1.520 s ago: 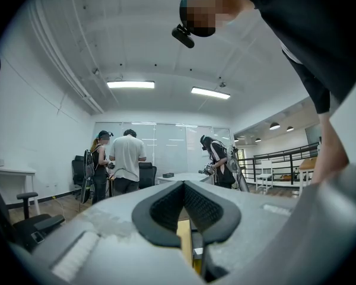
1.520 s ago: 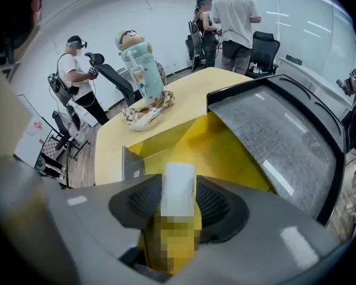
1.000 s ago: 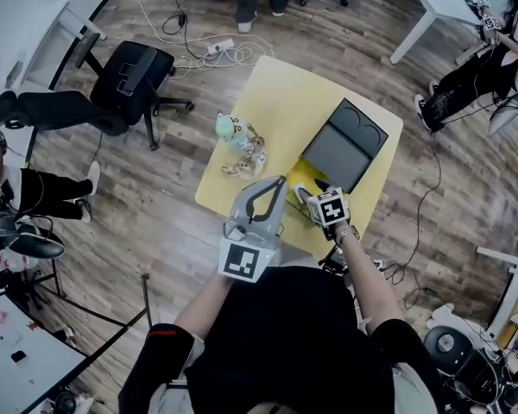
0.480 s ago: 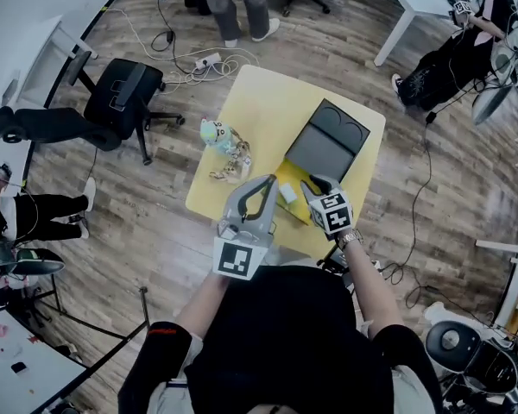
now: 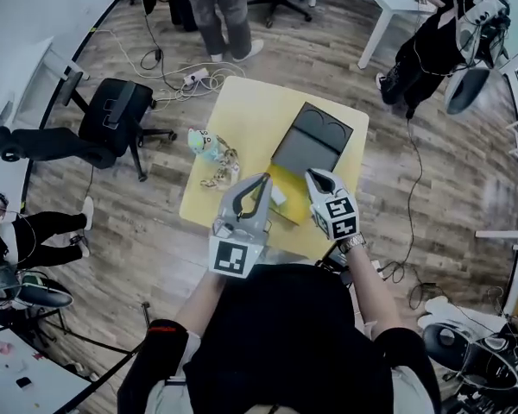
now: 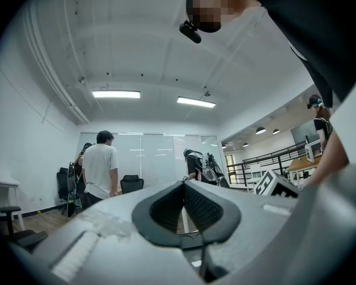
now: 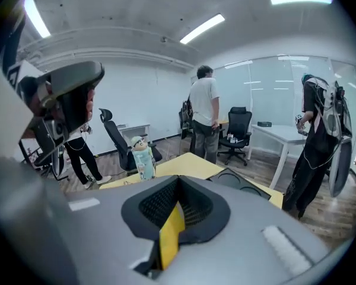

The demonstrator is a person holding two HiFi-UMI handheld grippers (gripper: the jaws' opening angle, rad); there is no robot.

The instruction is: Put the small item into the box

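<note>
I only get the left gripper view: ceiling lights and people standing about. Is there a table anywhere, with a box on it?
Observer: Yes. The head view shows a yellow table below, with a dark box on it.
Operator: And the thing to put in it?
Observer: A small white item lies beside the box, just ahead of the left tongs.
Operator: And the other pair?
Observer: The right gripper view shows the right tongs shut on a thin yellow strip.
</note>
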